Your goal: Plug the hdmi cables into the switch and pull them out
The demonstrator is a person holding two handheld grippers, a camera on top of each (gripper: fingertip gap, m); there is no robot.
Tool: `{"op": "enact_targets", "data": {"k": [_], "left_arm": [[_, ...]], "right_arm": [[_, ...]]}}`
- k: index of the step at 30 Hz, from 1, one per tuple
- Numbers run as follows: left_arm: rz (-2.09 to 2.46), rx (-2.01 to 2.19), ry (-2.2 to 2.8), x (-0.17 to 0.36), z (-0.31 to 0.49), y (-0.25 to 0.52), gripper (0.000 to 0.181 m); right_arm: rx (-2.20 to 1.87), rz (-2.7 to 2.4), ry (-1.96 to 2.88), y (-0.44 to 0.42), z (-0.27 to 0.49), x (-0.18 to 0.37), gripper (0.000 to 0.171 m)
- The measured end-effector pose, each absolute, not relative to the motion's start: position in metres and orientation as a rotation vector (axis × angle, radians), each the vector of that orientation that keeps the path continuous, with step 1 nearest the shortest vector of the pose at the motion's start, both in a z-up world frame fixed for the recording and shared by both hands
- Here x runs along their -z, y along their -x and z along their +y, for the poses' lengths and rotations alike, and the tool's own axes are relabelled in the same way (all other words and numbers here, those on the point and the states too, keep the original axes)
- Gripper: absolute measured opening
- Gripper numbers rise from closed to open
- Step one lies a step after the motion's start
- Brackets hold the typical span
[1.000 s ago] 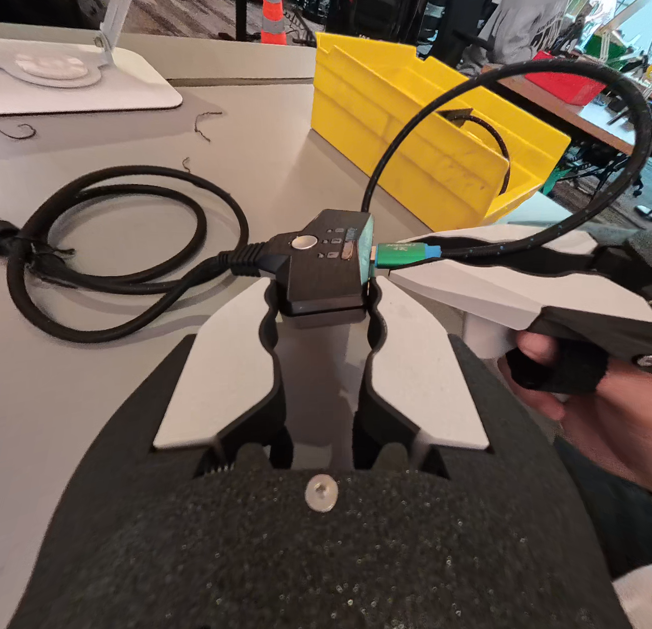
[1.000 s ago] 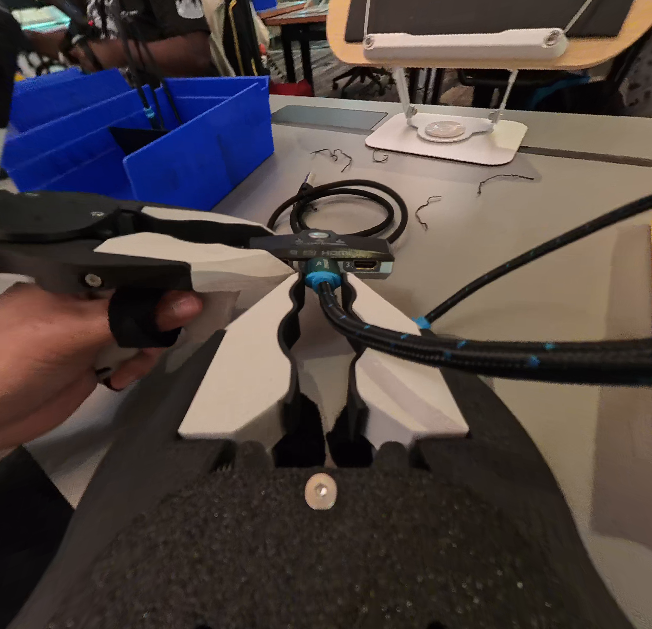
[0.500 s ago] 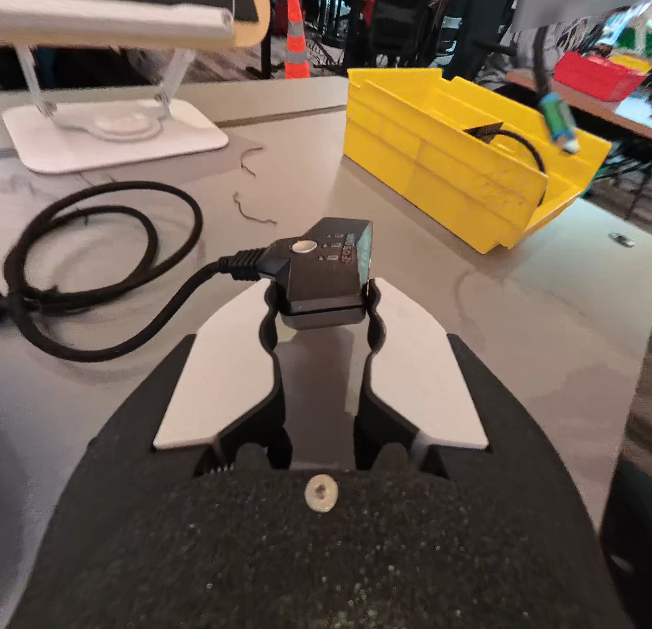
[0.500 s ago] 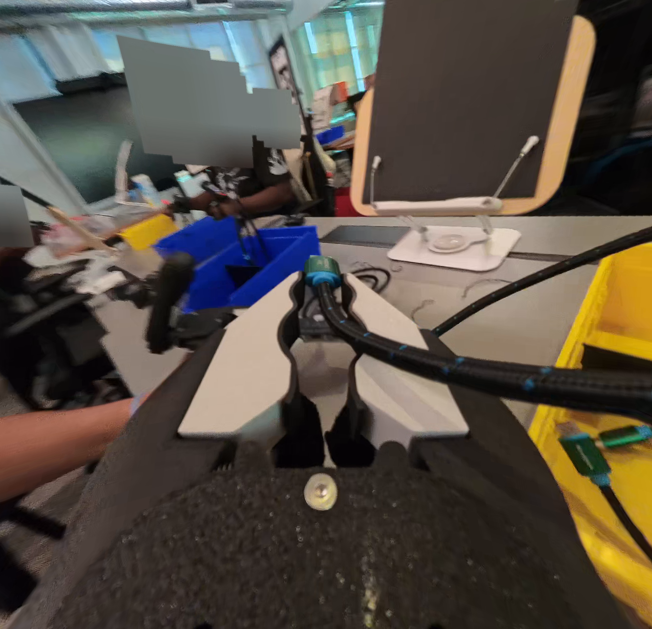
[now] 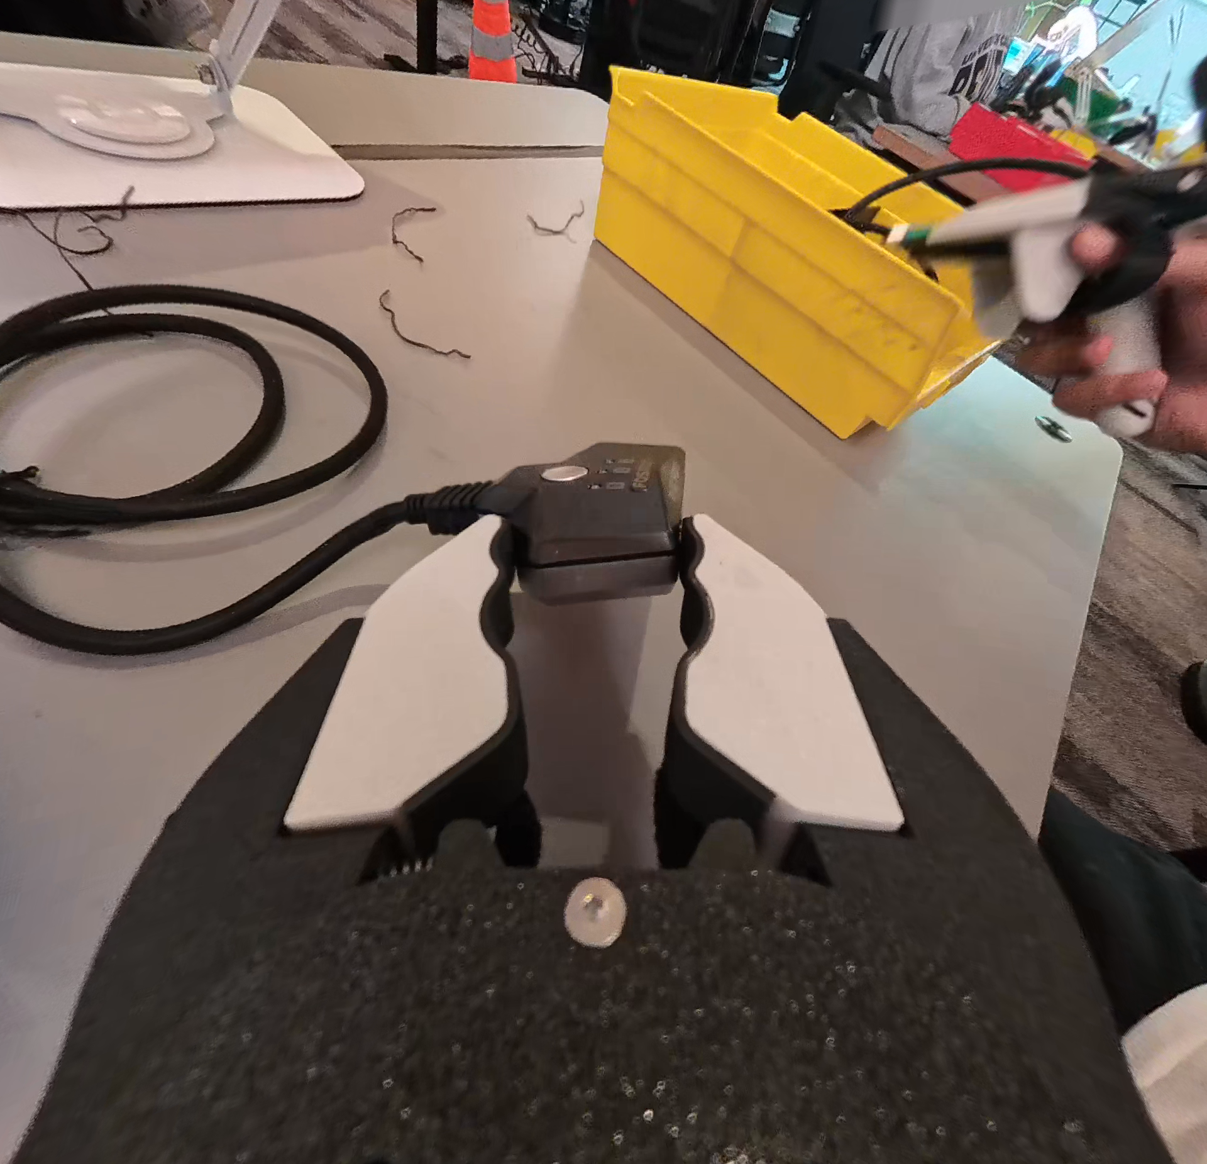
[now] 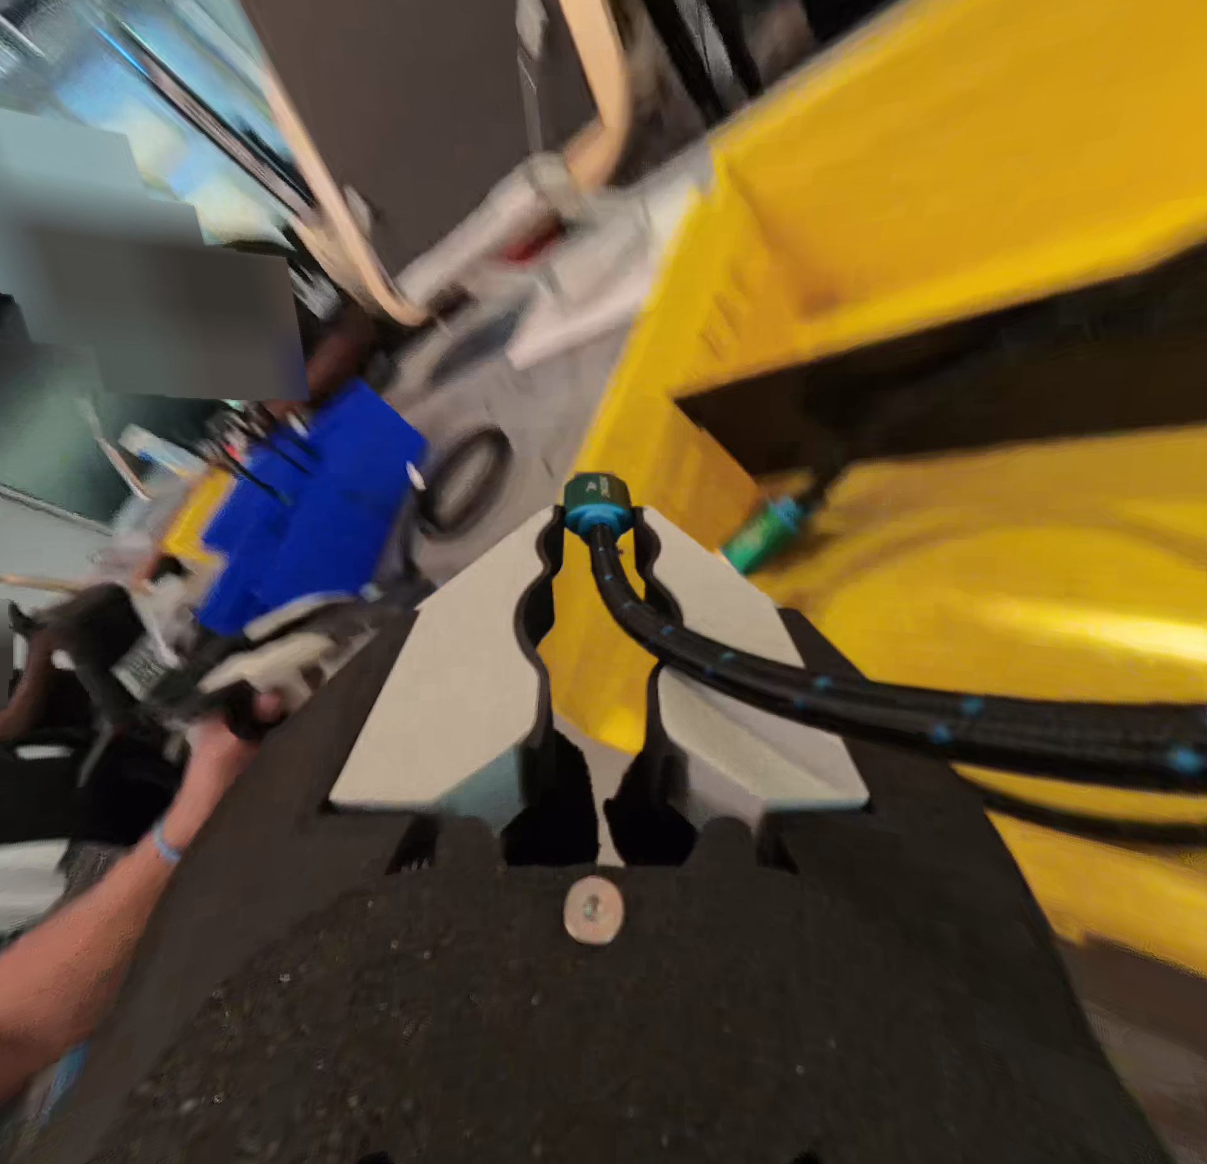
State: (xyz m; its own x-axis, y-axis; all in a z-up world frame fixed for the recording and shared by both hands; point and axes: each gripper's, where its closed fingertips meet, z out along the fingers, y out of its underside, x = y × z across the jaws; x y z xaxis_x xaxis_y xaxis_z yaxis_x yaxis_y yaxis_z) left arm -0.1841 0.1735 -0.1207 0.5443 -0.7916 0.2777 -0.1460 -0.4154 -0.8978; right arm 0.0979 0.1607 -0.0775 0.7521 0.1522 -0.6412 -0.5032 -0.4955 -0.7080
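Matte-black, boxy HDMI switch [image 5: 597, 518] sits on the grey table [image 5: 849, 544], clamped between the left gripper [image 5: 597, 535] fingers. Beyond it, over the ribbed yellow bin [image 5: 771, 244], the right gripper [image 6: 597, 518] pinches one braided HDMI cable [image 6: 816, 682] behind its green plug; a second green plug [image 6: 761, 535] lies inside.

Black switch [image 5: 597, 512] with a silver button; yellow bin [image 5: 771, 244]; black braided cable [image 6: 849, 701] flecked blue, its plug [image 6: 595, 493] green with blue collar; grey tabletop [image 5: 816, 544]; blue bin [image 6: 313, 512].

Busy workshop (yellow parts bin [image 5: 771, 231], traffic cone [image 5: 491, 19])
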Motion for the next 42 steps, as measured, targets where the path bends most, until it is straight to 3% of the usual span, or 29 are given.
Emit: {"op": "enact_targets", "data": {"k": [1,8,12,15,18,22,26,29,36,39,42], "left_arm": [[0.762,0.909,1.884,0.121,0.174,0.184,0.048],[0.773,0.930,1.893,0.124,0.176,0.179,0.048],[0.797,0.935,1.899,0.127,0.173,0.176,0.048],[0.804,0.949,1.899,0.127,0.171,0.174,0.048],[0.809,0.962,1.898,0.126,0.169,0.173,0.048],[0.807,0.976,1.895,0.124,0.167,0.173,0.048],[0.803,0.990,1.898,0.125,0.166,0.173,0.048],[0.809,0.994,1.900,0.126,0.165,0.173,0.048],[0.821,1.004,1.900,0.126,0.164,0.173,0.048],[0.823,1.004,1.902,0.127,0.164,0.172,0.048],[0.828,1.004,1.902,0.128,0.164,0.171,0.048]], "right_arm": [[-0.799,0.271,2.066,-0.099,0.156,0.101,0.020],[-0.442,0.204,2.460,-0.130,0.124,0.149,0.062],[-0.294,0.234,2.407,-0.157,0.118,0.127,0.055],[-0.294,0.273,2.315,-0.168,0.122,0.117,0.016],[-0.552,0.333,2.210,-0.149,0.133,0.120,0.000],[-1.069,0.582,1.645,-0.137,0.157,0.069,0.000],[-1.091,0.570,1.380,-0.148,0.159,0.043,0.000],[-0.932,0.614,1.723,-0.143,0.162,0.094,0.000],[-0.252,0.486,2.185,-0.190,0.124,0.131,0.053],[-0.137,0.498,2.199,-0.211,0.109,0.128,0.051],[-0.212,0.499,2.193,-0.210,0.104,0.126,0.022]]}}
